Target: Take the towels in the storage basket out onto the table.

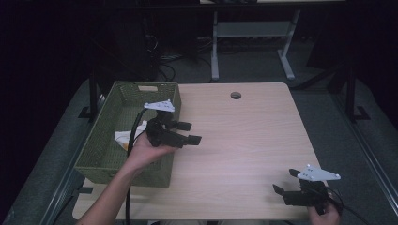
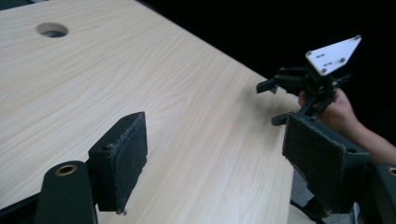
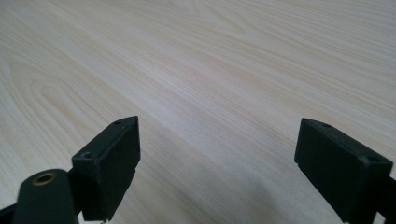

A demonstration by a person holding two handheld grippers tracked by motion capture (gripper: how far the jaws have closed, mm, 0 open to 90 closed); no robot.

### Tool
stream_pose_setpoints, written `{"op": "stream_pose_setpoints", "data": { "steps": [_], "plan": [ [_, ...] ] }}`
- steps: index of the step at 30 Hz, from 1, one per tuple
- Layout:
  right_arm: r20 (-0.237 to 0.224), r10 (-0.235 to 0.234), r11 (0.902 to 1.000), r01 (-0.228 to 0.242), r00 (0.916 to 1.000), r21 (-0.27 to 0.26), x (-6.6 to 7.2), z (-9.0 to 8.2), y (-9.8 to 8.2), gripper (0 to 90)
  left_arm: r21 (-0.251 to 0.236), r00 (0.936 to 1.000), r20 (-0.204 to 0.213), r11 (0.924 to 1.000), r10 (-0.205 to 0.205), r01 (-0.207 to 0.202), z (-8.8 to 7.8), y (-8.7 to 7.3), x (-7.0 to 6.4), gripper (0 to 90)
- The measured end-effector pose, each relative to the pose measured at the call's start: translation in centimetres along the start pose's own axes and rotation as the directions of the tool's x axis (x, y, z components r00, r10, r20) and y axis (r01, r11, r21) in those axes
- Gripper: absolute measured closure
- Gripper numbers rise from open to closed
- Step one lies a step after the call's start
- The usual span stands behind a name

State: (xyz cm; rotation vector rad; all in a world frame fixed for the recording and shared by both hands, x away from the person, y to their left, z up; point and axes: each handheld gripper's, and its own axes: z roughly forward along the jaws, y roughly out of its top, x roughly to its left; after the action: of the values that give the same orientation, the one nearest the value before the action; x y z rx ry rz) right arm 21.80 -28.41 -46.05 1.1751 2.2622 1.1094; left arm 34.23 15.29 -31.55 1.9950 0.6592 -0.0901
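While both claws gape released, a woven green basket edges the pale woodgrain table.

— What sort of room is this?
— A lab or office: a pale desk with a cable hole, another desk frame behind, cables on grey carpet

Table: pale wood-grain top, smooth, matt. Basket: green woven weave, rough. Gripper pads: black, coarse, matt.
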Motion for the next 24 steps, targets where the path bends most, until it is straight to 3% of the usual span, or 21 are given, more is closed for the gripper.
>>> {"op": "stream_pose_setpoints", "data": {
  "steps": [3,13,24],
  "plan": [
    [-0.001,0.002,1.0000,-0.002,1.0000,0.002,0.0,0.1,0.0,14.0,0.020,0.9992,-0.023,0.9993,-0.032,0.033,-0.9,0.0,0.8,22.0],
    [0.002,0.001,1.0000,-0.001,1.0000,0.005,0.1,0.1,0.0,14.0,0.027,0.9952,-0.075,0.9975,-0.063,0.065,-3.2,-0.8,2.9,22.7],
    [0.000,-0.011,0.9999,0.011,0.9999,0.006,0.3,0.3,0.1,14.0,0.034,0.9796,-0.165,0.9920,-0.114,0.121,-5.7,-1.9,5.6,22.6]
  ]
}}
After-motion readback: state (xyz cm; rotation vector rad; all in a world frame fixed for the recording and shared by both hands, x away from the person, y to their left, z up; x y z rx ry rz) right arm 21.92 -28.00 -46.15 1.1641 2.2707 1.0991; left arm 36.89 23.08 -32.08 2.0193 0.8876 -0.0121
